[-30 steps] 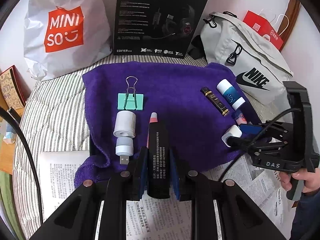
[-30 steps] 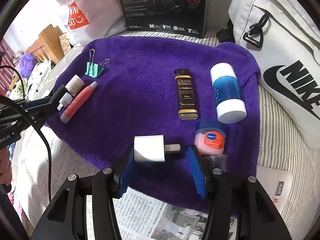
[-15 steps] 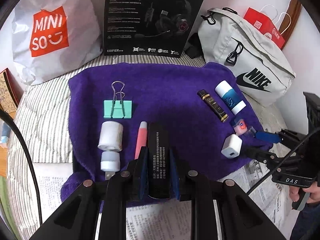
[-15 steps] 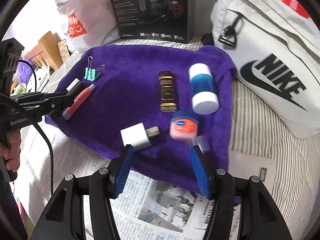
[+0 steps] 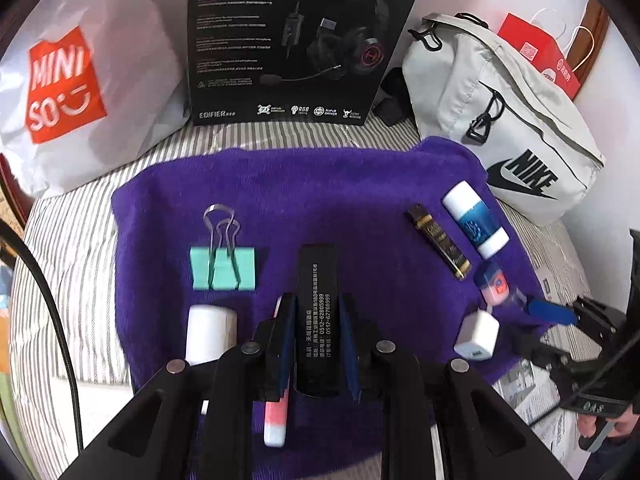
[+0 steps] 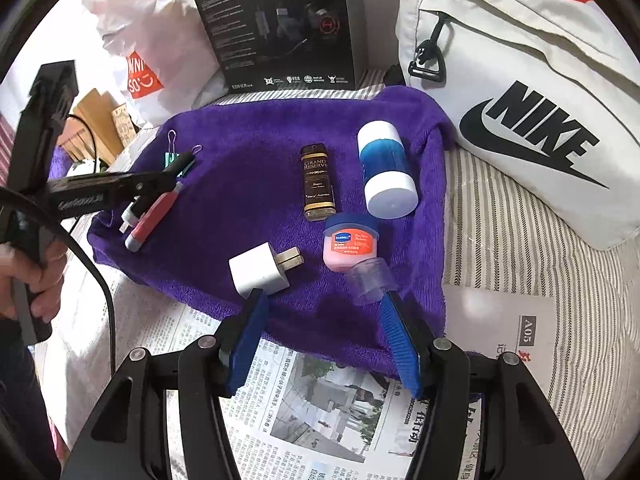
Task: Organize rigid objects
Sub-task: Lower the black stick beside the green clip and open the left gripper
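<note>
The left gripper [image 5: 316, 328] has its fingers clamped on a black printed box [image 5: 317, 312], held over the purple towel [image 5: 340, 200]. The right gripper [image 6: 324, 320] has just been widening; its fingers stand apart with nothing between them, the white charger plug [image 6: 260, 270] lying at their eleven o'clock and the pink jar [image 6: 350, 242] at one o'clock.

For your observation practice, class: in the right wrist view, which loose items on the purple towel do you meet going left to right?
Red-and-white pen → white plug adapter → dark rectangular Grand Reserve lighter → pink jar with blue lid → blue-and-white cylindrical bottle.
</note>
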{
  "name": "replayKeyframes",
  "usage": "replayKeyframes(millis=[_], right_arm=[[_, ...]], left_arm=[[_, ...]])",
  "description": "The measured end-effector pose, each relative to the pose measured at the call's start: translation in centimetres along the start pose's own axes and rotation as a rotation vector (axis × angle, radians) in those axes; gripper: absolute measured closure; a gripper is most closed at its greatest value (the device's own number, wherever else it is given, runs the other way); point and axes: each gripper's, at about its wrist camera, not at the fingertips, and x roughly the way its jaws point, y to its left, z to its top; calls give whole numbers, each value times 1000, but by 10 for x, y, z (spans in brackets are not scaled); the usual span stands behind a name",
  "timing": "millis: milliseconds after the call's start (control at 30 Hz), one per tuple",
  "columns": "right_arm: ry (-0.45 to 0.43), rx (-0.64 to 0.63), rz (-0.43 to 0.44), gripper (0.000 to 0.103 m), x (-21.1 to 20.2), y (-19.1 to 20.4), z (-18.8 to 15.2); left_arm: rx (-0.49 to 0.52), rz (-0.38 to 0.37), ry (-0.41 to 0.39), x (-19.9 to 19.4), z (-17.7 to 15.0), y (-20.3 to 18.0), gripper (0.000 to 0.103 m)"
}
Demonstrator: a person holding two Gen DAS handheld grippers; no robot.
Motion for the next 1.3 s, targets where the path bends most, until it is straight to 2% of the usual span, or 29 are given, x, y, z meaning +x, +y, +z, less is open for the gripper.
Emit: replayKeyframes(millis=[367,633,933,967,1067,1200,1300], right_arm=[[-17,1,5,44,0,0,-2],[-24,-3,0,44,1,1,-3],[-20,-11,-5,44,4,1,-1],[-21,-11,-5,44,4,1,-1],[-19,-10,-4,44,4,1,0],[-8,-2,-9,44,4,1,1],[-3,4,-9,44,4,0,1]], left_arm=[[-5,25,22,32,28,4,82],[3,55,46,49,35,1,82],[58,108,46,54,37,-10,82],[62,113,47,55,38,-12,80],[60,80,52,55,37,-15,65],[79,110,67,52,32,-18,63],[81,98,75,47,29,-18,63]])
